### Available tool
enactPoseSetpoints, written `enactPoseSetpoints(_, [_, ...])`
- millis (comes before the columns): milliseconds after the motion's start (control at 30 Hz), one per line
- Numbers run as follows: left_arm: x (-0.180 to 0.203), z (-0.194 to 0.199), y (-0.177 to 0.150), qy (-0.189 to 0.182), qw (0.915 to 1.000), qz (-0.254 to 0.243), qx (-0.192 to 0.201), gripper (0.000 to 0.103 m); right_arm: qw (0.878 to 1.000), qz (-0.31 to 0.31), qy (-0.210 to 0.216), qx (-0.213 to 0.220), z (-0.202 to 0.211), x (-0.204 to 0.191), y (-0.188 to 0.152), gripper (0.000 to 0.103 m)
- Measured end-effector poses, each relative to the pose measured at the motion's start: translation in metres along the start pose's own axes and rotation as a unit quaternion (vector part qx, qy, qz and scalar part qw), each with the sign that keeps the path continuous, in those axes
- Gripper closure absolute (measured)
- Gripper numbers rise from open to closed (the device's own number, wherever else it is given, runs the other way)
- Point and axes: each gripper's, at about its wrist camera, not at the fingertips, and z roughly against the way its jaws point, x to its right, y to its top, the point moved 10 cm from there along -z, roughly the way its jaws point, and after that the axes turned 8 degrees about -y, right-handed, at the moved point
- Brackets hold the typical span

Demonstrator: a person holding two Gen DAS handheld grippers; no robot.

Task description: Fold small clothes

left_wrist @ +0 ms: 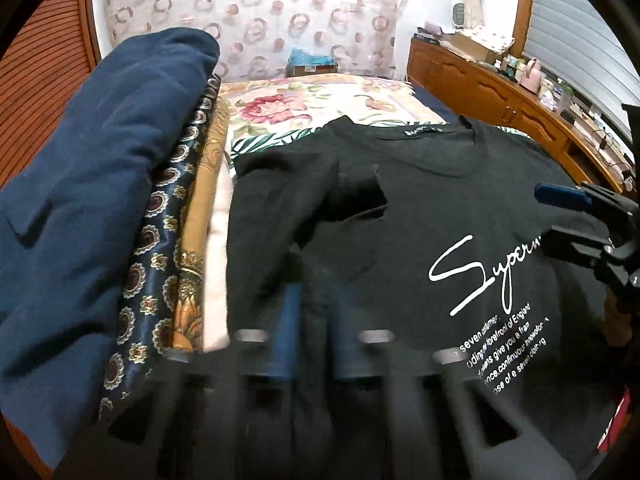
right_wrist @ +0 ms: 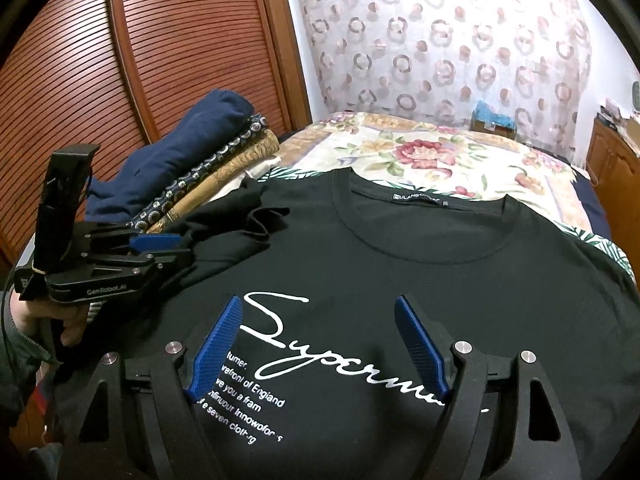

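A black T-shirt with white script print lies face up on the bed, collar at the far side; it also shows in the left wrist view. Its left sleeve is rumpled and folded inward. My right gripper is open, its blue pads hovering over the print. My left gripper is at the shirt's left edge beside the sleeve, its fingers close together; whether it pinches cloth I cannot tell. In the left wrist view the left gripper is motion-blurred. The right gripper shows at the right edge.
A stack of folded clothes, navy on top, sits left of the shirt on the floral bedspread. A slatted wooden wardrobe stands to the left. A wooden cabinet with clutter runs along the right. A curtain hangs behind.
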Motion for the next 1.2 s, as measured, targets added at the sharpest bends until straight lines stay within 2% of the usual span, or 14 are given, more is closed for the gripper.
enactPoseSetpoints(100, [0.008,0.013,0.006,-0.027,0.9993,0.0,0.026,0.096,1.0,0.0,-0.005,0.002,0.002,0.003,0.001,0.023])
enactPoseSetpoints(233, [0.035,0.051,0.011,-0.059,0.9965,-0.014,0.057,0.096,1.0,-0.004,-0.014,0.004,0.003,0.006,-0.002,0.023])
enactPoseSetpoints(367, [0.059,0.072,0.006,-0.088,0.9939,-0.025,0.06,0.096,1.0,-0.009,-0.023,0.008,0.008,0.01,-0.002,0.023])
enactPoseSetpoints(533, [0.074,0.079,-0.007,-0.109,0.992,-0.033,0.055,0.095,0.999,-0.012,-0.03,0.016,0.014,0.007,0.002,0.023])
enactPoseSetpoints(667, [0.07,0.074,-0.014,-0.096,0.9937,-0.034,0.047,0.076,0.999,-0.009,-0.031,0.015,0.014,0.002,0.0,0.023])
enactPoseSetpoints(833, [0.06,0.085,-0.013,-0.087,0.9934,-0.023,0.071,0.046,1.0,-0.006,-0.018,0.008,0.006,-0.002,0.002,0.023])
enactPoseSetpoints(900, [0.052,0.086,-0.014,-0.071,0.9942,-0.019,0.079,0.022,1.0,0.0,-0.01,0.003,-0.002,-0.003,0.008,0.028])
enactPoseSetpoints(1033, [0.03,0.071,-0.025,-0.041,0.9974,-0.003,0.059,0.021,1.0,0.013,0.006,-0.01,-0.023,-0.011,0.02,0.04])
enactPoseSetpoints(1200, [0.012,0.053,-0.046,-0.015,0.9992,0.014,0.033,0.021,0.998,0.037,0.042,-0.031,-0.057,-0.029,0.031,0.045])
